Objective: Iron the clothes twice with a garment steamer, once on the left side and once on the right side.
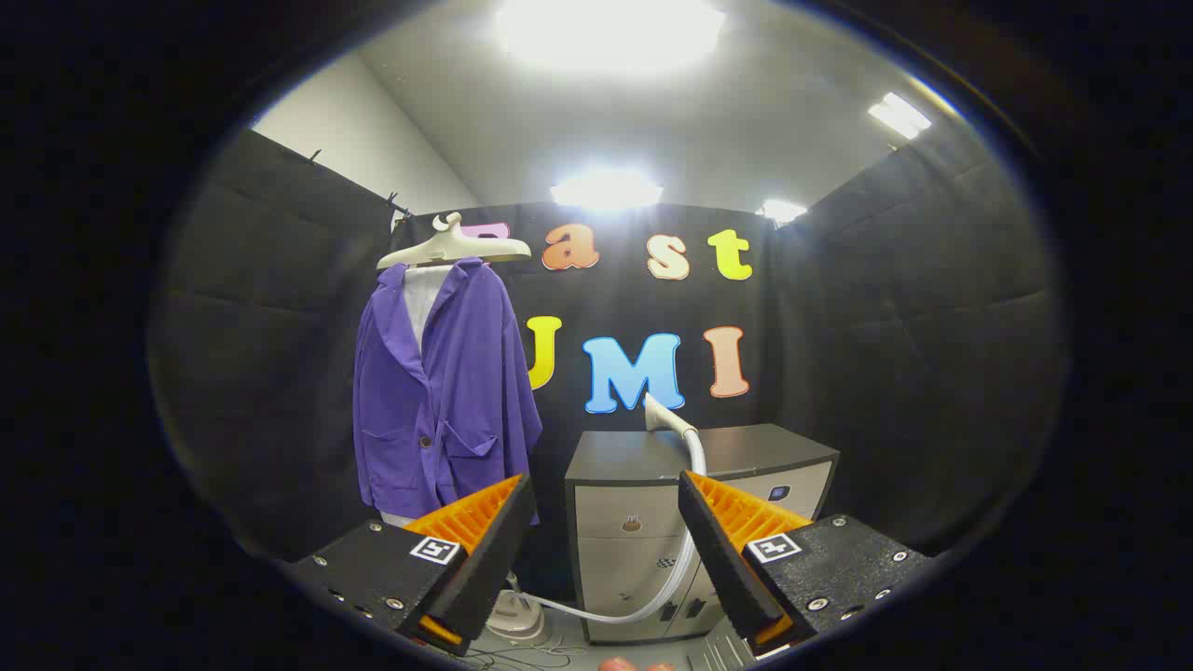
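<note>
A purple jacket (445, 391) hangs on a pale hanger (454, 248) against the booth's back wall, beyond my left finger. The garment steamer's white head (664, 415) rests on top of a low cabinet (643, 455), straight ahead beyond the fingers. Its white hose (685, 559) curves down the cabinet's front to the steamer's base (514, 615) on the floor, partly hidden behind my left finger. My gripper (606, 489) is open, well short of the cabinet, with nothing between its fingers.
The cabinet has a dark top and pale drawer fronts (626, 524) and stands to the right of the jacket. Black cloth walls close the booth on both sides. A thin cord (522, 657) lies on the floor by the base.
</note>
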